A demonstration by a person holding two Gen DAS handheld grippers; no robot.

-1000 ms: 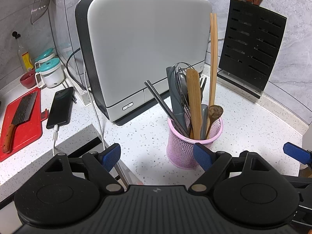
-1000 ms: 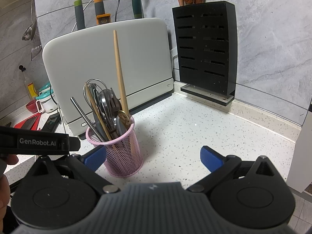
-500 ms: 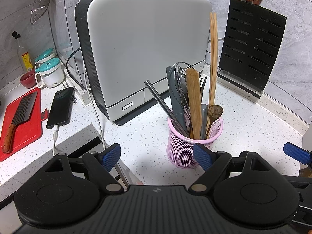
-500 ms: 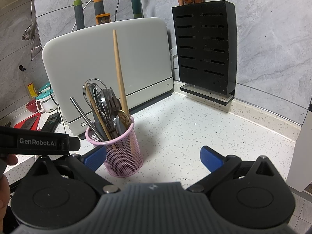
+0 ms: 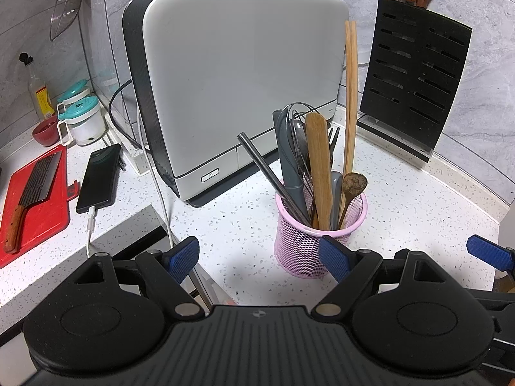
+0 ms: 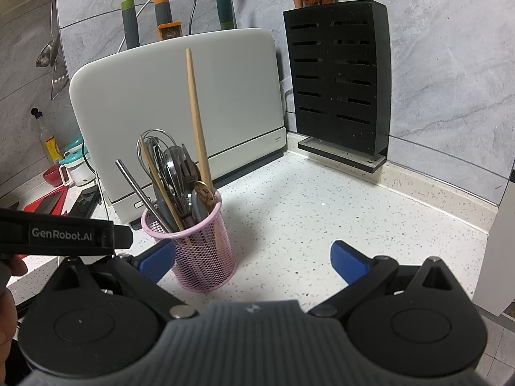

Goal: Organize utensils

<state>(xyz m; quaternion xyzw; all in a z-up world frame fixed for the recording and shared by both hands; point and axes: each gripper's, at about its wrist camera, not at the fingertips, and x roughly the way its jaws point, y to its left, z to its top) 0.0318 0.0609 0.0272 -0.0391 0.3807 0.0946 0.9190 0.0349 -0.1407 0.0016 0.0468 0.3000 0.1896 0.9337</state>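
Note:
A pink mesh cup [image 5: 302, 244] stands on the speckled white counter [image 5: 402, 206], holding several utensils: wooden chopsticks [image 5: 351, 96], a wooden spatula [image 5: 318, 160], a whisk, a grey handle, a metal rod and a small wooden spoon. It also shows in the right wrist view [image 6: 202, 251]. My left gripper [image 5: 259, 259] is open and empty, just in front of the cup. My right gripper [image 6: 251, 262] is open and empty, its left finger beside the cup.
A white and black appliance [image 5: 231, 90] stands behind the cup. A black knife block [image 5: 415, 80] is at the back right. At left lie a phone on a cable [image 5: 99, 177], a red cutting board with a cleaver [image 5: 32, 199], jars and a bottle.

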